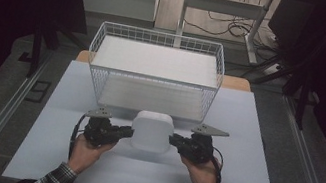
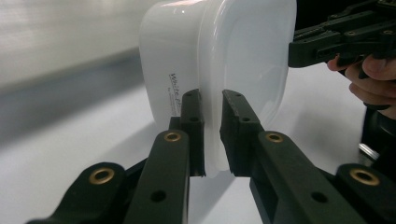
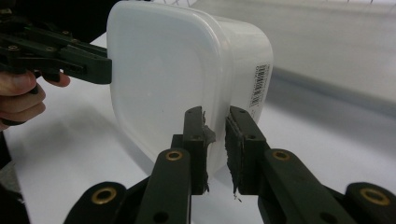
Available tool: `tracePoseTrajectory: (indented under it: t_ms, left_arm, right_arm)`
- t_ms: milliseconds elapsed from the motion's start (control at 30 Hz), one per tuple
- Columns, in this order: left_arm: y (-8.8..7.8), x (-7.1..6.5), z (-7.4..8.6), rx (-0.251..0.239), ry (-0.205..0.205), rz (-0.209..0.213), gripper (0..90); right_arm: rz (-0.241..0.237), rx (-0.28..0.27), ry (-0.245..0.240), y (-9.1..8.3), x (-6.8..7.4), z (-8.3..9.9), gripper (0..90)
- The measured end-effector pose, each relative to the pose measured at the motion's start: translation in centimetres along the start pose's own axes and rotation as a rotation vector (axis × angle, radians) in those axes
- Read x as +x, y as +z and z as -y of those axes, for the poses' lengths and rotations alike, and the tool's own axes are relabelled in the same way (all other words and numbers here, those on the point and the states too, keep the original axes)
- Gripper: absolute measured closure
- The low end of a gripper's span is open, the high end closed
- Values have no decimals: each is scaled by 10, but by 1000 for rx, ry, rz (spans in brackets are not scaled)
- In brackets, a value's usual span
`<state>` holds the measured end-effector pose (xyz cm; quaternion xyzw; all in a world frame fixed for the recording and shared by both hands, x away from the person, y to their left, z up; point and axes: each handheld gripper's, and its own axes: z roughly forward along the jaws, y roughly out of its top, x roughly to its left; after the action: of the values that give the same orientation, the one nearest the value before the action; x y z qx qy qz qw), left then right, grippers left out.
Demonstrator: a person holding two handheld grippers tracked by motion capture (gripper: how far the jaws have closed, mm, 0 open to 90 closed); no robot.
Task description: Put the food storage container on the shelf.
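Pinching opposite rims, the left gripper (image 1: 127, 132) and right gripper (image 1: 174, 141) both clamp a white plastic tub (image 1: 152, 131) near the wire basket (image 1: 153, 77). It looks light, smooth and slippery; the stiffer rim seems the best hold.

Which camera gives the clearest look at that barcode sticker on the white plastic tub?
The right gripper view: the barcode sticker sits on the tub wall facing that camera, beside the right gripper. The left gripper view shows the tub's opposite wall with printed lettering; the high view shows no sticker detail.
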<state>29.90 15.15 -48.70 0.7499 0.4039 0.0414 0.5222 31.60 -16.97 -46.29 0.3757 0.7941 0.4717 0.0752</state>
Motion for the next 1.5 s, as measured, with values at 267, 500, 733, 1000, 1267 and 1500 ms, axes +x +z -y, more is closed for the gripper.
tracePoseTrajectory:
  t_ms: [267, 500, 733, 1000, 1267, 1500]
  left_arm:
    - [5, 15, -18, -23, 9, -38, 799]
    - [15, 35, -26, -23, -14, -71, 798]
    - [28, 50, -27, -13, -54, -88, 795]
    - [44, 56, -30, -5, -68, -106, 789]
    - [48, 63, -35, -23, -63, -119, 756]
    - [54, 58, -46, -69, 38, -257, 710]
  right_arm:
    - [13, -20, -15, 14, -12, -21, 773]
    - [33, -11, -8, 37, -25, -36, 768]
    - [50, 5, 20, 57, -38, -39, 763]
    - [72, 17, 38, 65, -50, -39, 757]
    - [75, 6, 43, 70, -55, -44, 722]
    - [111, -25, 23, 79, -59, -51, 653]
